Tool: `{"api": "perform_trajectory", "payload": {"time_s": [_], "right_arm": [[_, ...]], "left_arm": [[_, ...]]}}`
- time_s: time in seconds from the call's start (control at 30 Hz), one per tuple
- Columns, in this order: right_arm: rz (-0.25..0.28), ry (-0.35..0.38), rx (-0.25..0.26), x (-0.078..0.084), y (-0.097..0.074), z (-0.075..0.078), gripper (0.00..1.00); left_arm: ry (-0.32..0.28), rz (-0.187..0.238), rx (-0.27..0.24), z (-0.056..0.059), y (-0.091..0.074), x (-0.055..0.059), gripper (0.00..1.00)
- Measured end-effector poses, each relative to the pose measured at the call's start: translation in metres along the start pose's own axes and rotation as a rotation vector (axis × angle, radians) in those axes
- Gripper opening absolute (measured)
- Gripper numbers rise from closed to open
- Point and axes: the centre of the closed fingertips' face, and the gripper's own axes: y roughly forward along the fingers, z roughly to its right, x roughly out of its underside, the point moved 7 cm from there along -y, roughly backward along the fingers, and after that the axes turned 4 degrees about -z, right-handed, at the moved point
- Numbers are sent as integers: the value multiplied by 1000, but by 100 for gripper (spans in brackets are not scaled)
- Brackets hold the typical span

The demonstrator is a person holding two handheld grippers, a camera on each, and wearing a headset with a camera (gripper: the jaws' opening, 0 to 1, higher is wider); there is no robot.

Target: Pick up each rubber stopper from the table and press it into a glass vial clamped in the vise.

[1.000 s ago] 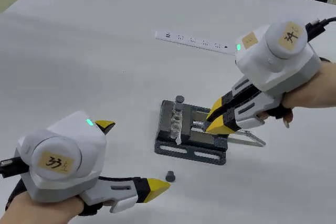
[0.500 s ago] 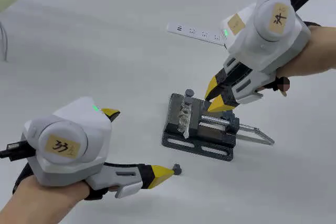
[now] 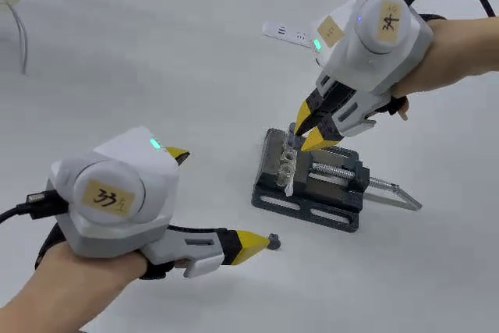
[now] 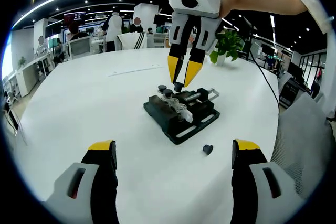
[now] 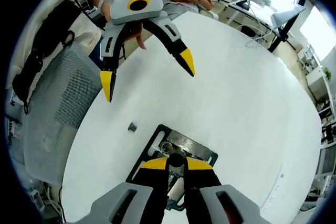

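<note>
Your left gripper [image 3: 217,200] is at the near left, low over the table [image 3: 156,60]. Its jaws are spread wide with nothing between the tips. Just right of its nearer tip a loose stopper [image 3: 273,239] lies on the table, apart from the vise. It is too small to tell which end is up.

Further right the vise [image 3: 312,208] sits with its screw running left to right and its handle [image 3: 394,195] pointing right. The glass vials [image 3: 286,171] stand upright in its mouth, long axes vertical. Their row runs far to near, across the screw. In the left gripper view two dark caps [image 4: 162,88] sit on vials.

Your right gripper [image 3: 309,132] reaches in from the far right, its jaws pointing down and to the left. They are nearly together, clamped on a held stopper [image 5: 176,159]. That stopper hangs over the far end of the vial row. The right gripper view looks down on its round top, with a vial in line beneath it. You cannot tell whether it touches the vial's mouth.

A power strip [image 3: 292,34] lies well beyond the vise.
</note>
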Motion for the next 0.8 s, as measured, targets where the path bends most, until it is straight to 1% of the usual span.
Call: {"api": "perform_trajectory", "payload": {"time_s": [0.33, 0.6, 0.8], "right_arm": [[-26, -10, -21, -1, 10, -3, 5], [-33, 1, -28, -1, 14, -2, 5], [-48, -7, -32, 0, 17, -1, 5]], "left_arm": [[-10, -4, -2, 2, 0, 3, 90], [-15, -8, 2, 4, -1, 5, 89], [-19, -12, 7, 5, -1, 6, 88]]}}
